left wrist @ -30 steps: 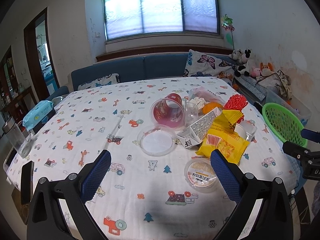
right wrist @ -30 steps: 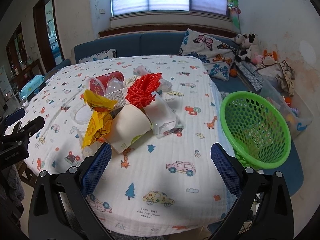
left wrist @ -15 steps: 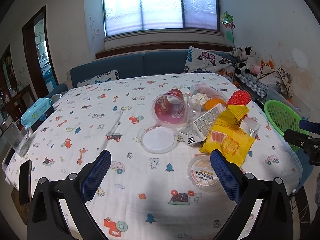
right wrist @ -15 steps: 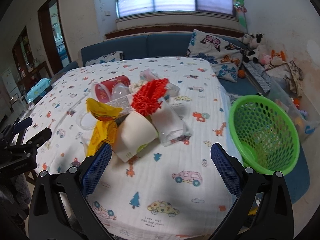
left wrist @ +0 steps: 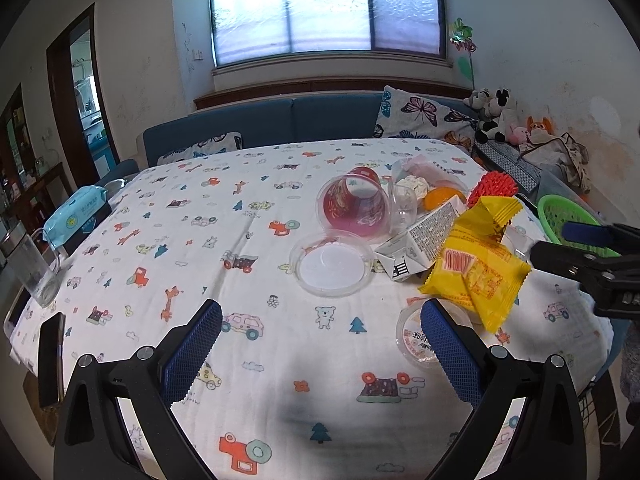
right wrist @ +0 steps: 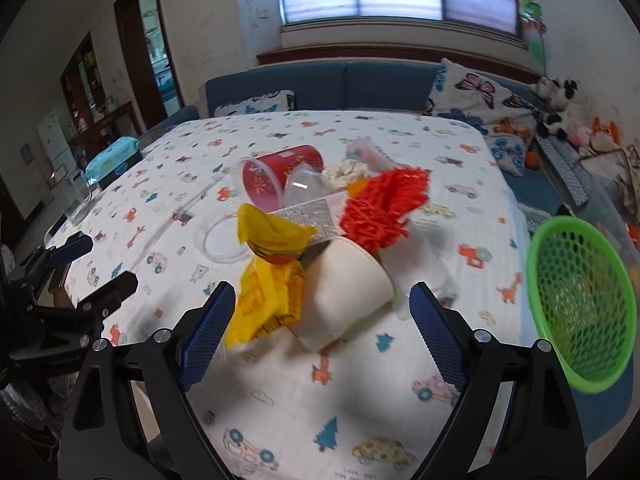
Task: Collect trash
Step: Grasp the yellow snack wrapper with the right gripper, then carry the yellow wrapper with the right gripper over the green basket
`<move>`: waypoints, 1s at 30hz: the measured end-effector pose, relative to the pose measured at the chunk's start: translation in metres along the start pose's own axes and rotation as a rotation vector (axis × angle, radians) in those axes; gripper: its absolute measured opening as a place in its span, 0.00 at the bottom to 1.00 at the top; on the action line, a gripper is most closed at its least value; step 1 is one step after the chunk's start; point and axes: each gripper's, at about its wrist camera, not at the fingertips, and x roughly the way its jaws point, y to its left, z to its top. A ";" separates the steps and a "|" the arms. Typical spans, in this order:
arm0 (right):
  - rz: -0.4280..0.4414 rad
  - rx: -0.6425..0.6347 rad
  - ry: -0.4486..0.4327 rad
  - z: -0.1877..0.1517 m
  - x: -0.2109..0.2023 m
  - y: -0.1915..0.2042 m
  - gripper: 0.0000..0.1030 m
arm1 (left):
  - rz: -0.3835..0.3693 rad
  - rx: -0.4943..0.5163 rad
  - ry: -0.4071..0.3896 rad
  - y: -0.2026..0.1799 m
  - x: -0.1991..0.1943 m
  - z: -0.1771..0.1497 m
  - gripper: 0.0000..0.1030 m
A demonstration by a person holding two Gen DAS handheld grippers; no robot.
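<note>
Closing right claw (right wrist: 320, 308) jaws flank white cup (right wrist: 346, 280), untouched

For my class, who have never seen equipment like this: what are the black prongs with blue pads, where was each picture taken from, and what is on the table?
There is no robot here: a person holds a two-finger gripper in each hand, each with a fisheye camera looking along its fingers. One picture comes from the left gripper, the other from the right gripper. Both are open and hold nothing; the right one's jaws have just been closing, with the white paper cup lying ahead of them, not gripped. On the cartoon-print tablecloth lies a pile of trash: a red-lined clear plastic cup on its side, yellow snack wrappers, a red foam net and a clear round lid. A green mesh plastic basket waits at the table's right edge.
</note>
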 end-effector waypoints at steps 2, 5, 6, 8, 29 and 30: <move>0.017 -0.007 0.012 0.004 0.008 0.004 0.73 | 0.000 0.001 0.004 0.001 0.001 -0.001 0.94; 0.037 -0.015 0.018 0.011 0.021 0.010 0.68 | -0.001 -0.001 0.011 0.004 0.003 -0.003 0.94; 0.041 -0.018 0.021 0.013 0.024 0.011 0.65 | -0.003 -0.001 0.012 0.004 0.003 -0.003 0.94; 0.051 -0.020 0.032 0.016 0.032 0.012 0.59 | -0.008 0.003 0.010 0.004 0.003 -0.004 0.94; 0.069 0.046 -0.023 0.024 0.015 -0.013 0.16 | -0.306 0.116 0.085 -0.038 0.036 -0.015 0.94; 0.066 0.048 -0.028 0.024 0.011 -0.015 0.16 | -0.325 0.116 0.091 -0.041 0.040 -0.014 0.94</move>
